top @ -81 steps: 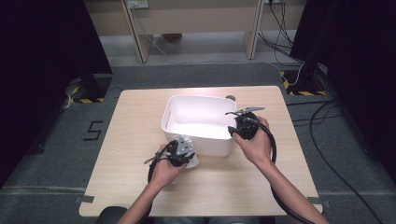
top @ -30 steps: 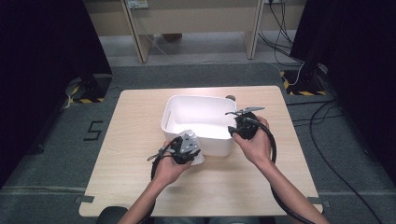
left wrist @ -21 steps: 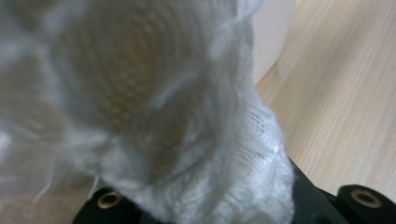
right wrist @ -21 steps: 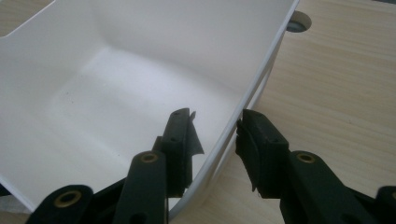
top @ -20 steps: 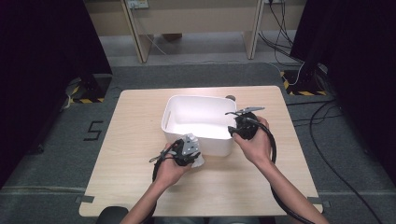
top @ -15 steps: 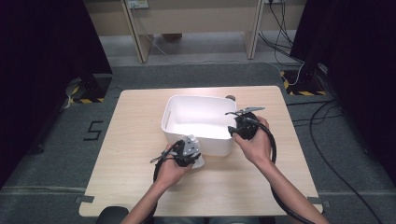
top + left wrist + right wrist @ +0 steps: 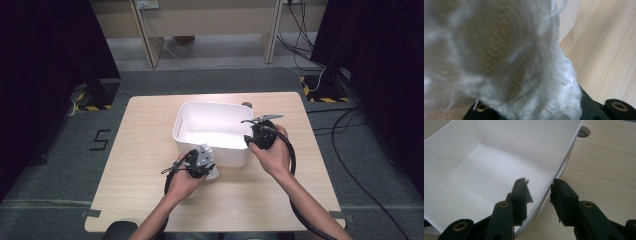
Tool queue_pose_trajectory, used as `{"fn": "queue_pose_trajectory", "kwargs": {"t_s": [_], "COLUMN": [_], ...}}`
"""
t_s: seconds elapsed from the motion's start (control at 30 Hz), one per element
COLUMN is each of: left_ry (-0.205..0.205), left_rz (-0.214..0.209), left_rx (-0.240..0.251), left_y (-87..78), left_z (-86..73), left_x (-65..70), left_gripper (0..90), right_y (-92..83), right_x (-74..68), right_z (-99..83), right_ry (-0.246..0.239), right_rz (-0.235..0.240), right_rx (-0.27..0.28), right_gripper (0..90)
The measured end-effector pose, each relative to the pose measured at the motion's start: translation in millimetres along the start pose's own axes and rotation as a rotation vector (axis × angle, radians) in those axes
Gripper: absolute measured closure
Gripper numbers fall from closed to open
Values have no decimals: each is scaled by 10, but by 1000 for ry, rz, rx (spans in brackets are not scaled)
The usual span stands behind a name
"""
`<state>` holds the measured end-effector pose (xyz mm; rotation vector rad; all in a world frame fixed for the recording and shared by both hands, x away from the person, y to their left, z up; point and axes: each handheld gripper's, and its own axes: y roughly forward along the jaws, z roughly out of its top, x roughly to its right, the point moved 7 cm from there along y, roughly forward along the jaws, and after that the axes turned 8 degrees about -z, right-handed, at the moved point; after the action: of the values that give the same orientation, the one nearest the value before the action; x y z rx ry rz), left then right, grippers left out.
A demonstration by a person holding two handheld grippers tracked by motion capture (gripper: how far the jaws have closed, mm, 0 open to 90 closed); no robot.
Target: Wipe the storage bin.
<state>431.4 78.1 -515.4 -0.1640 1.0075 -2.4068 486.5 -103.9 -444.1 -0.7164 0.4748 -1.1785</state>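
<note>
While the left gripper (image 7: 206,167) clamps one white knit cloth (image 7: 549,82) just before the bin's (image 7: 210,112) near wall | cloth bunched, no clear axis | right gripper (image 7: 539,195) half-open, straddling the bin's right wall | one bin, two grippers

Blurred: in the left gripper view we see the pale grey knitted cloth (image 7: 506,62) too close for focus.
Hidden: it covers the jaws.
Cut off: the white plastic tub (image 7: 486,157) leaves the frame.
</note>
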Motion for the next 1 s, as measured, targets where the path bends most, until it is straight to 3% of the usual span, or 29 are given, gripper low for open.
{"fn": "queue_pose_trajectory", "kwargs": {"t_s": [0.17, 0.6, 1.0], "left_ry": [2, 45, 38], "left_rz": [2, 16, 14], "left_rx": [0, 71, 50], "left_y": [-12, -240, -179], "left_z": [14, 337, 280], "left_x": [6, 51, 58], "left_gripper": [811, 810, 809], "right_y": [0, 1, 2], "right_x": [0, 0, 3], "right_z": [0, 2, 2], "right_ry": [0, 1, -2], "right_rz": [0, -1, -2], "right_rx": [0, -1, 3], "right_gripper": [642, 642, 642]}}
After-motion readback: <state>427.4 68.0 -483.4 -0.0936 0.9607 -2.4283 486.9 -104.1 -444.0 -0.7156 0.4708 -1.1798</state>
